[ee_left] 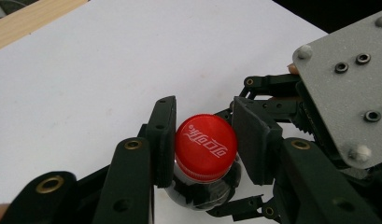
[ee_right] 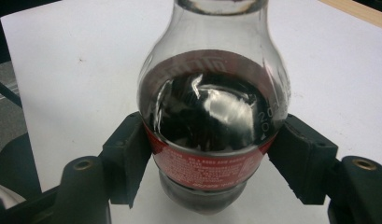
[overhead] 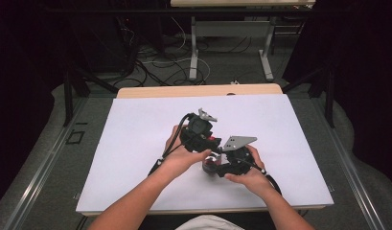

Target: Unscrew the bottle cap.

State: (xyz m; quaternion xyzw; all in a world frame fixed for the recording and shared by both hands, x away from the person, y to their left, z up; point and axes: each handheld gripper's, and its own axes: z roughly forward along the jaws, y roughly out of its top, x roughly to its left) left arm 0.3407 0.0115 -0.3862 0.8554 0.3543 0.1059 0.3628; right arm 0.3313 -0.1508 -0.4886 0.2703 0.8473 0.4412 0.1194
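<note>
From the high view, the person's forearms come in at the bottom edge and meet near the middle of the white table (overhead: 136, 143), where the right gripper (overhead: 221, 165) and the left gripper (overhead: 209, 148) crowd together over a small bottle (overhead: 210, 166) that is mostly hidden between them. The right gripper view makes the bottle's body plain: clear glass-like walls, dark drink filling the bulb, a red label band low down, and the two black pads (ee_right: 128, 154) pressed against that band on either side, so this gripper is clamped on the bottle (ee_right: 212, 116). The left gripper view looks down on the top instead, showing the red cap (ee_left: 206, 147) with white lettering squeezed between that gripper's own pads (ee_left: 163, 140). Beyond the cap, the right gripper's grey plate (ee_left: 347, 93) sits close by. Farther off in the high view, the table's wooden edge (overhead: 198, 90) borders a floor strewn with cables (overhead: 165, 67).
</note>
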